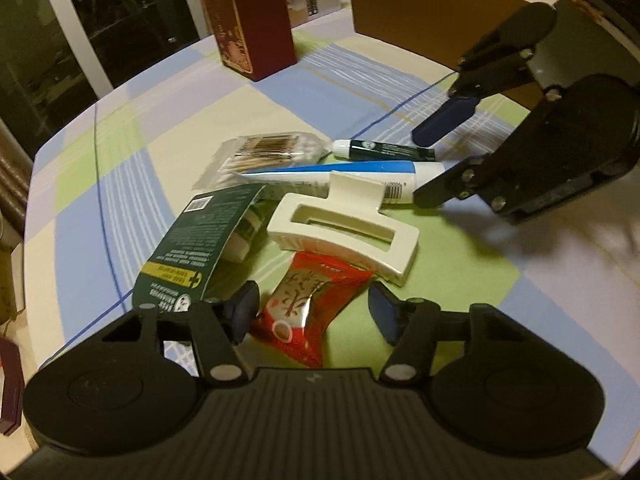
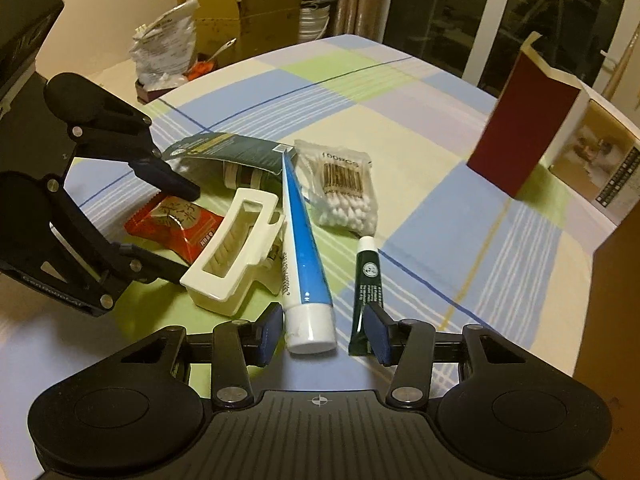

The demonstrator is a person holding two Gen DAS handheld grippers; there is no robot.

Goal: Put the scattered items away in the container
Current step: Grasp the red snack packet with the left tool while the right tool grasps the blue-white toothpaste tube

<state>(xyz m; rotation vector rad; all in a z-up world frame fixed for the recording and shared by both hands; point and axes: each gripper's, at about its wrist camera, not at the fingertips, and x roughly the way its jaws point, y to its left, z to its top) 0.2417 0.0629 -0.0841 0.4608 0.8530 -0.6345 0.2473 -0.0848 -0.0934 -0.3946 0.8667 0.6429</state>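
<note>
A red snack packet (image 1: pixel 308 312) lies between the fingers of my left gripper (image 1: pixel 314 314), which is open; one pad (image 1: pixel 244 312) sits at the packet's edge and the other stands apart. My right gripper (image 2: pixel 324 334) is open around the cap end of a blue-and-white tube (image 2: pixel 304 280) and the tail of a small green tube (image 2: pixel 366 280). Its right pad (image 2: pixel 378 336) is against the green tube. A white hair claw clip (image 1: pixel 344 232) lies between the two grippers. A brown cardboard box (image 1: pixel 420 20) stands behind the pile.
A bag of cotton swabs (image 2: pixel 344 188) and a green carded pack (image 2: pixel 232 152) lie in the pile on the checked tablecloth (image 2: pixel 440 140). A tall dark red box (image 2: pixel 520 136) and a printed carton (image 2: pixel 600 160) stand at the far right. Cartons and bags (image 2: pixel 240 20) crowd the floor beyond.
</note>
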